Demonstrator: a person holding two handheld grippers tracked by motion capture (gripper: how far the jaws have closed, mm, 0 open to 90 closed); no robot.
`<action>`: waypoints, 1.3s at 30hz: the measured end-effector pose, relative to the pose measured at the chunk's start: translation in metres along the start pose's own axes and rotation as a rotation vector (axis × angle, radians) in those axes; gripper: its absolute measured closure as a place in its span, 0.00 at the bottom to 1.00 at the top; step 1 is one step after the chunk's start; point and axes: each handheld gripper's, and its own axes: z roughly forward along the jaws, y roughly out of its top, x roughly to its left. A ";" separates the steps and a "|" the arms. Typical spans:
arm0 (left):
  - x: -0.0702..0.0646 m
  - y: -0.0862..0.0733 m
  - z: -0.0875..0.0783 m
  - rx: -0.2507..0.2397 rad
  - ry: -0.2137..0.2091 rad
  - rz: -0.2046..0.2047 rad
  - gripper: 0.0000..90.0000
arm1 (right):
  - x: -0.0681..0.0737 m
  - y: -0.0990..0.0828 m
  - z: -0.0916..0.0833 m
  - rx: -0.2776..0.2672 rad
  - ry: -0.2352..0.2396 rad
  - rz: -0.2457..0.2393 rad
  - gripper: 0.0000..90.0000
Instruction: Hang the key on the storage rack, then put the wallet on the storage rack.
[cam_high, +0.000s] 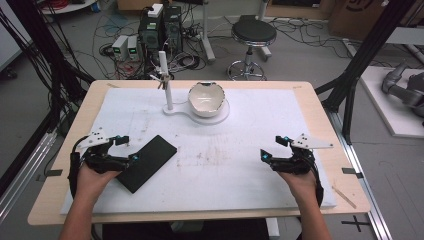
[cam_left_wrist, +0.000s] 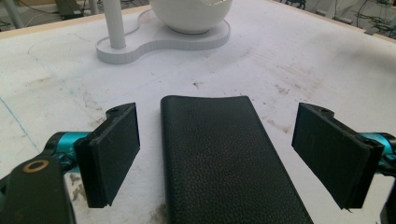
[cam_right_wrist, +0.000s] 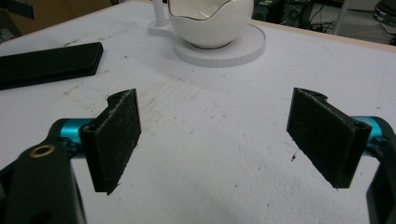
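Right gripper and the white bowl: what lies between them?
Nothing: in the right gripper view, bare, scuffed mat runs from the open right gripper to the bowl on its stand.

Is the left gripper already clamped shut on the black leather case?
No, the left gripper is open, its jaws standing apart on either side of the black leather case lying flat on the table.

Probably a lab: floor cables (cam_high: 125, 30), computer towers (cam_high: 161, 27), stool (cam_high: 252, 35).

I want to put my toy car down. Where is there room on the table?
The middle, between the black case and the right gripper, is bare. So is the right side past the bowl. It is crowded at the back, by bowl and post.
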 end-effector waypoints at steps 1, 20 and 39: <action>-0.001 -0.001 -0.001 0.001 -0.002 0.001 0.17 | 0.000 0.000 0.001 -0.001 0.004 0.008 0.20; 0.003 0.002 0.003 0.000 -0.012 -0.004 0.17 | -0.001 -0.011 0.003 -0.009 -0.009 0.029 0.20; 0.002 0.006 -0.001 -0.011 -0.001 -0.002 0.17 | -0.002 -0.011 0.006 -0.007 0.010 0.020 0.20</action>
